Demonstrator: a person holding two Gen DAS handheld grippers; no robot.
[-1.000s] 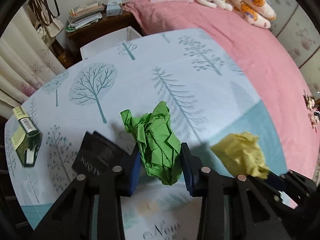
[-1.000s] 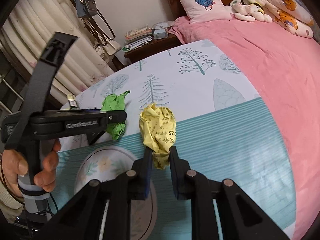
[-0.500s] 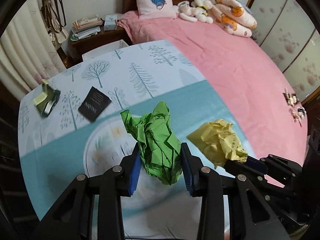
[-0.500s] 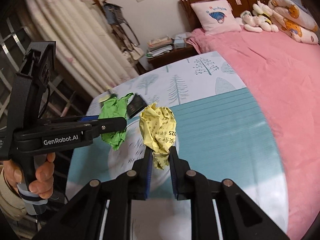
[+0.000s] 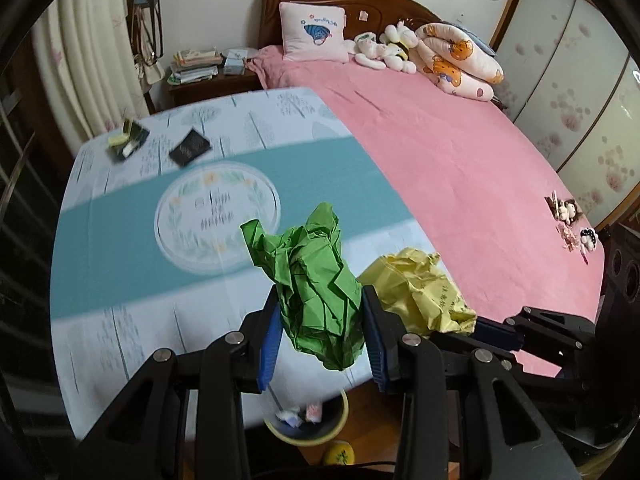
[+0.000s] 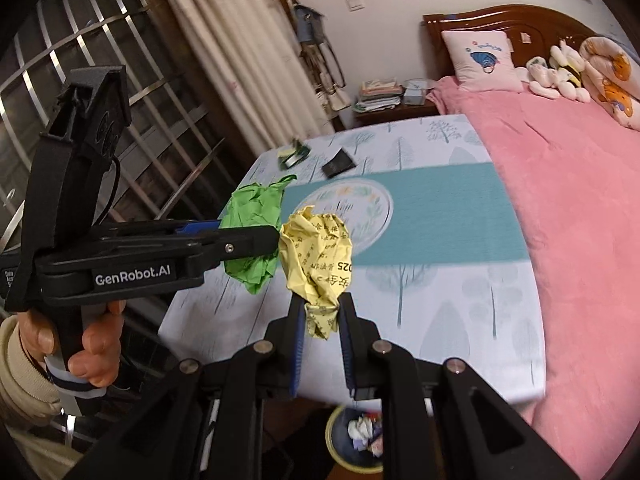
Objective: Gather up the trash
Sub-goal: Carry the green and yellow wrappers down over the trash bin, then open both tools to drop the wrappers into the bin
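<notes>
My left gripper (image 5: 320,332) is shut on a crumpled green paper ball (image 5: 316,284), held in the air above the near end of the bed. My right gripper (image 6: 322,320) is shut on a crumpled yellow paper ball (image 6: 318,252) with printed characters. The two balls hang side by side; the yellow paper ball (image 5: 420,296) shows right of the green one in the left wrist view, and the green paper ball (image 6: 254,236) shows left in the right wrist view. A yellow-rimmed trash bin (image 5: 308,420) with scraps inside stands on the floor below, trash bin (image 6: 356,436) partly hidden by my fingers.
The bed carries a tree-print sheet (image 5: 200,216) and a pink blanket (image 5: 460,168). A green box (image 5: 128,140) and a black card (image 5: 190,151) lie at the sheet's far end. A nightstand (image 5: 208,80), curtains and window bars (image 6: 80,92) stand on the left. A hand (image 6: 92,344) holds the left gripper.
Both grippers have pulled back from the bed and risen, each keeping its paper ball. The bed's near edge and the trash bin on the floor have come into view.
</notes>
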